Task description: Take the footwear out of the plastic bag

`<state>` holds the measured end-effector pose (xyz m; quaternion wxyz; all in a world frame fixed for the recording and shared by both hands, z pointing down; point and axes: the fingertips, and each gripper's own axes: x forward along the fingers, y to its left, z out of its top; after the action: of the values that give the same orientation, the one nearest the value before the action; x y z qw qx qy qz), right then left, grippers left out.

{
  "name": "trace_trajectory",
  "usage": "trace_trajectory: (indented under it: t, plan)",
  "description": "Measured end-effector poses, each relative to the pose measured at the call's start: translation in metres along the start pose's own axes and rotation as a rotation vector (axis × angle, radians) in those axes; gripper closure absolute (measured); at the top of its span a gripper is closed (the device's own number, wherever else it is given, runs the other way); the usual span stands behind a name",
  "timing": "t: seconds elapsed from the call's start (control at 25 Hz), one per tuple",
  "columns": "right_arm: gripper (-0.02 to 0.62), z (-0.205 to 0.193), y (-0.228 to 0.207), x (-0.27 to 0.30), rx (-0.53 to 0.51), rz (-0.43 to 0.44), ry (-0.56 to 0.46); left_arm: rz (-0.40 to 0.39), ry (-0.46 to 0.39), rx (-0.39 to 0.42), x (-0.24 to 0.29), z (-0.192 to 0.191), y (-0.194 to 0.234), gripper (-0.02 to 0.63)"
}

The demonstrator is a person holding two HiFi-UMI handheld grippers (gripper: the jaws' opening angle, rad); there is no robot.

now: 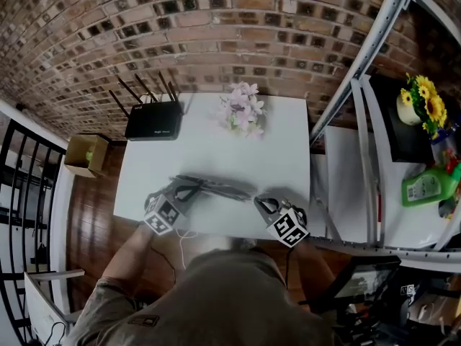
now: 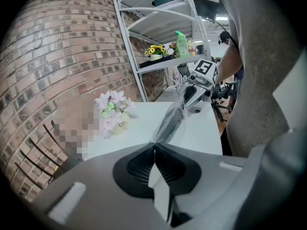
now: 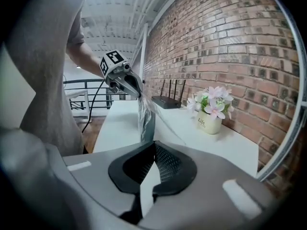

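Bag (image 1: 216,187) stretched taut over the table (image 1: 209,146), near its front edge. Left tool (image 2: 154,146) clenched on the bag's left end, right tool (image 3: 153,145) clenched on its right end. Something dark inside the bag; can't tell if it's footwear.

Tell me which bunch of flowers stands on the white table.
The pale pink bunch in the cream pot; the yellow sunflowers sit on the metal shelf instead.
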<state>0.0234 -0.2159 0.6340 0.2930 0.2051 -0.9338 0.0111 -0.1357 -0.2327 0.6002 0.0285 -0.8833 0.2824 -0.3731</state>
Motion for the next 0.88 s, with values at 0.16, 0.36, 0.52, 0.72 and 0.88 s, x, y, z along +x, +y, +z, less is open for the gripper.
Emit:
trace_trajectory:
  t: [0.16, 0.36, 0.52, 0.72, 0.88]
  plan:
    - [0.529, -0.001, 0.002, 0.005, -0.002, 0.030, -0.004, -0.004, 0.002, 0.000, 0.001, 0.002, 0.000, 0.602]
    - [0.534, -0.006, 0.003, 0.012, -0.024, 0.045, 0.003, -0.025, 0.011, 0.007, 0.005, 0.002, -0.002, 0.601]
    - [0.473, -0.008, 0.013, 0.017, -0.052, 0.116, 0.010, -0.036, 0.021, 0.012, 0.007, 0.000, -0.003, 0.601]
    - [0.430, -0.008, 0.017, 0.025, -0.068, 0.144, 0.019, -0.040, 0.023, 0.002, 0.006, 0.000, -0.002, 0.601]
    - [0.432, -0.005, 0.013, 0.032, -0.084, 0.119, 0.017, -0.051, 0.018, -0.003, 0.005, 0.002, -0.004, 0.601]
